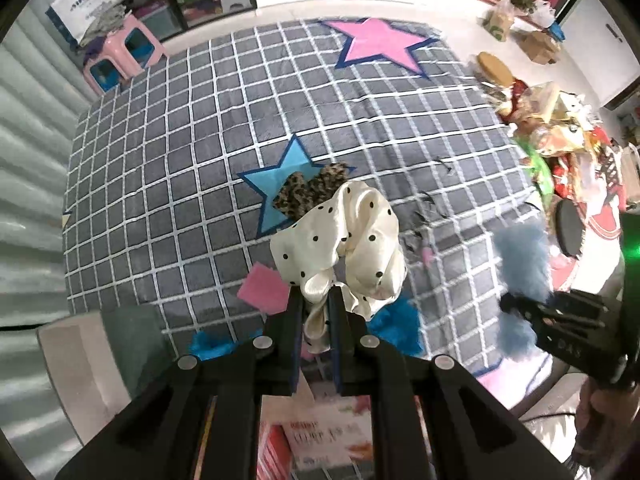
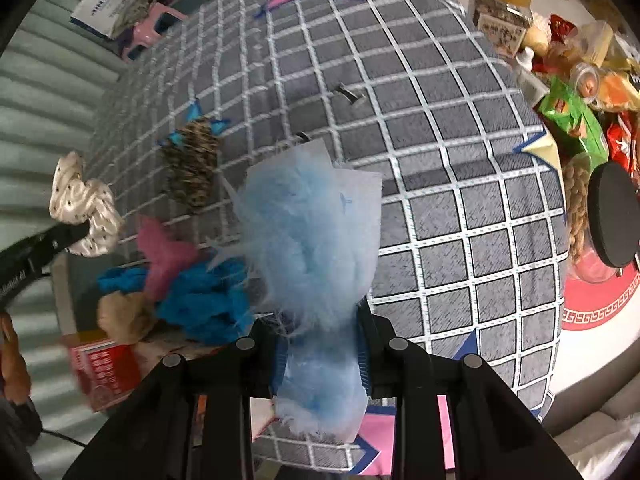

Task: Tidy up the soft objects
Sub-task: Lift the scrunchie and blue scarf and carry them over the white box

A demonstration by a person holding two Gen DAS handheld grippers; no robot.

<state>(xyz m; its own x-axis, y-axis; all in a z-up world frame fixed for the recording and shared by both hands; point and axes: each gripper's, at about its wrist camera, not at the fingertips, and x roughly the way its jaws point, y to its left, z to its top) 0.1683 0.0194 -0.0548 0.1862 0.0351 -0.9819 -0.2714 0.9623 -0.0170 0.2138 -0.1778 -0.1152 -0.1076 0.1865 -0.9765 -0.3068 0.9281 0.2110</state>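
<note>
My left gripper (image 1: 316,300) is shut on a cream satin scrunchie with black dots (image 1: 348,240) and holds it above the grey checked blanket (image 1: 180,140); the scrunchie also shows in the right wrist view (image 2: 86,208). My right gripper (image 2: 320,320) is shut on a pale blue fluffy piece (image 2: 316,248), also seen at the right of the left wrist view (image 1: 520,264). A leopard-print scrunchie (image 1: 310,194) lies on the blanket's blue star (image 1: 276,176). A bright blue fluffy piece (image 2: 204,300), a pink piece (image 2: 164,256) and a tan piece (image 2: 124,316) lie together at the blanket's near edge.
A red box (image 2: 104,368) sits below the tan piece. Snack packets and jars (image 2: 572,80) crowd the table to the right. A pink stool (image 1: 120,52) stands beyond the blanket. A black round lid (image 2: 612,216) is at the right edge.
</note>
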